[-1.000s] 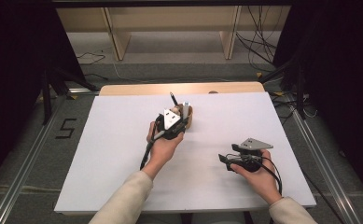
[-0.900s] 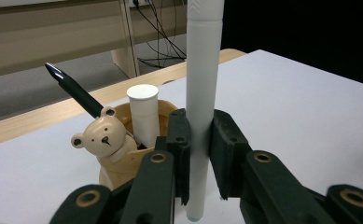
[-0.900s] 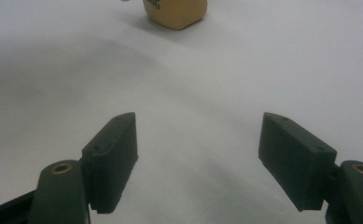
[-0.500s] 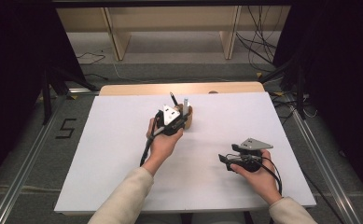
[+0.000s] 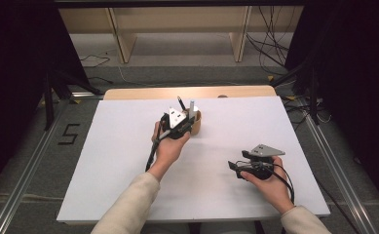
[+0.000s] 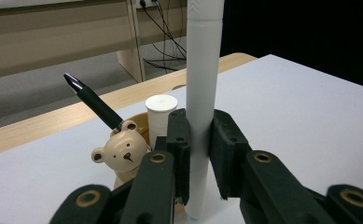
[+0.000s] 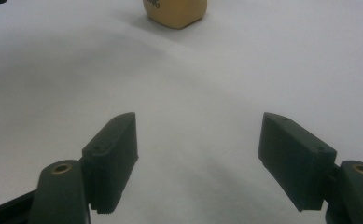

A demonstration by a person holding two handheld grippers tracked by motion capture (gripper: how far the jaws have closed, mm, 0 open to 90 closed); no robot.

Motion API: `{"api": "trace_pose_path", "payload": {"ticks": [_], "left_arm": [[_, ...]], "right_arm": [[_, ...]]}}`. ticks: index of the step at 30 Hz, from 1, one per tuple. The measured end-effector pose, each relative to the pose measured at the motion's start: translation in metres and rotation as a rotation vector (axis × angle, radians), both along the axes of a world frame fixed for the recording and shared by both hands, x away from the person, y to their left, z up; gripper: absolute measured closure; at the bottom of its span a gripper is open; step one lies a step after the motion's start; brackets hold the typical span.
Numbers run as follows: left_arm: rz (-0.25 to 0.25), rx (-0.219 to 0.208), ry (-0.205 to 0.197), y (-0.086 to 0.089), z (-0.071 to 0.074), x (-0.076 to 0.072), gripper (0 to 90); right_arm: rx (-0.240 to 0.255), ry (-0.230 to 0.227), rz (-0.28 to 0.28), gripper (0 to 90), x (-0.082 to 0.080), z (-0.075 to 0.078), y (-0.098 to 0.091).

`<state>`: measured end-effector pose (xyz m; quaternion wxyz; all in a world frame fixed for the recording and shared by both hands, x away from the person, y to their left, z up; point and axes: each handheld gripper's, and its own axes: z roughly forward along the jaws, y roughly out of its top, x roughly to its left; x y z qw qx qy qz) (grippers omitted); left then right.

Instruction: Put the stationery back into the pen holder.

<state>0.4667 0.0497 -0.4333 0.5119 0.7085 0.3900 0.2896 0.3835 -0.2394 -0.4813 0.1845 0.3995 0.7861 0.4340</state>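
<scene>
L gripper point(image 6: 199, 154) is clamped on a white marker point(image 6: 201, 93), pads pressing both sides of the barrel. Marker stands upright in the left gripper view, top end running out of frame, lower end just below the jaws and close above the table point(image 5: 128, 161); can't tell if it touches. In the high view the L gripper point(image 5: 186, 119) sits near the table's far middle, grey plate on top, w/ the marker point(image 5: 191, 108) poking up beside it, right at the holder.

Bear-shaped pen holder point(image 6: 123, 154), tan, sits just behind and to the left of the jaws in the left gripper view. It holds 2 things: a black pen point(image 6: 93, 100) leaning left, tip up, and a 2nd white marker point(image 6: 161, 119) standing upright, flat cap on top. The held marker is just beside the holder's rim, not inside it as far as the view shows. High view: holder point(image 5: 197, 124) partly hidden behind the gripper, black pen point(image 5: 181, 103) sticking out above.

R gripper point(image 7: 198, 158) is open, jaws wide apart, nothing between them, only bare white table point(image 7: 193, 93) beneath. Holder's tan base point(image 7: 175, 11) shows far off at the top of the right gripper view. In the high view the R gripper point(image 5: 233, 166) rests low near the table's right front, well apart from holder and L gripper, pointing left, cable looping behind the person's hand point(image 5: 267, 178).
</scene>
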Motion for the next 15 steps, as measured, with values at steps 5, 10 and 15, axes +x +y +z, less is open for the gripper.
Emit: {"api": "trace_pose_path", "payload": {"ticks": [5, 10, 15], "left_arm": [[-0.001, -0.002, -0.004, -0.0006, 0.0019, 0.0017, 78.4], [0.003, -0.002, -0.007, -0.0007, 0.0041, 0.0043, 78.4], [0.005, -0.001, -0.011, -0.0004, 0.0065, 0.0062, 78.4]], "right_arm": [[0.001, 0.000, 0.001, 28.6, 0.0001, -0.0003, 0.0002], [-0.001, 0.003, 0.000, 28.6, 0.0001, -0.0004, 0.0002], [-0.001, 0.002, 0.001, 28.6, 0.0001, -0.0007, 0.0003]]}}
